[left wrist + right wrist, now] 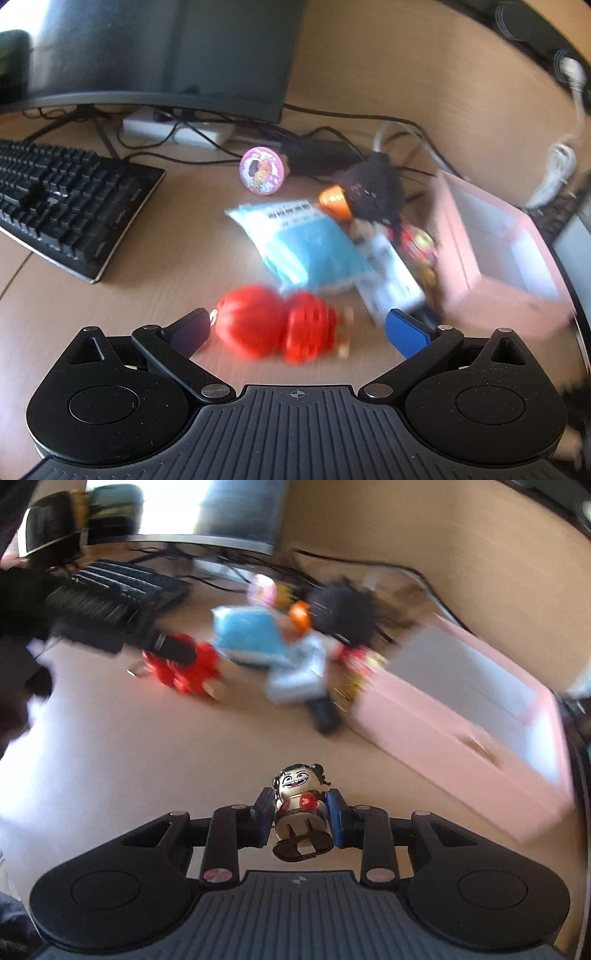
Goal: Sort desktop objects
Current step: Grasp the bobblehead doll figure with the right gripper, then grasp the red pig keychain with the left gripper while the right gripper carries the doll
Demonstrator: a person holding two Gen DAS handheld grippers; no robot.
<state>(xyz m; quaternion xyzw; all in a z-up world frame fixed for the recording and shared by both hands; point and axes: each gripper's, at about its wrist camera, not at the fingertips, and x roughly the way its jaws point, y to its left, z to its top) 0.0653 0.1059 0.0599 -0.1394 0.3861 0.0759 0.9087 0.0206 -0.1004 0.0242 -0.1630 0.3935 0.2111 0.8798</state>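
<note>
My right gripper is shut on a small cartoon figurine with black hair and a grinning face, held above the desk. My left gripper stands open just over a red toy that lies between its fingers, pads apart from it. Behind the red toy are a blue packet, a white box, an orange piece, a dark plush and a pink round badge. A pink open box stands to the right; it also shows in the right wrist view as the pink box.
A black keyboard lies at the left, a monitor behind it, with a white power strip and tangled cables at the back. The desk's curved edge runs close behind the pink box.
</note>
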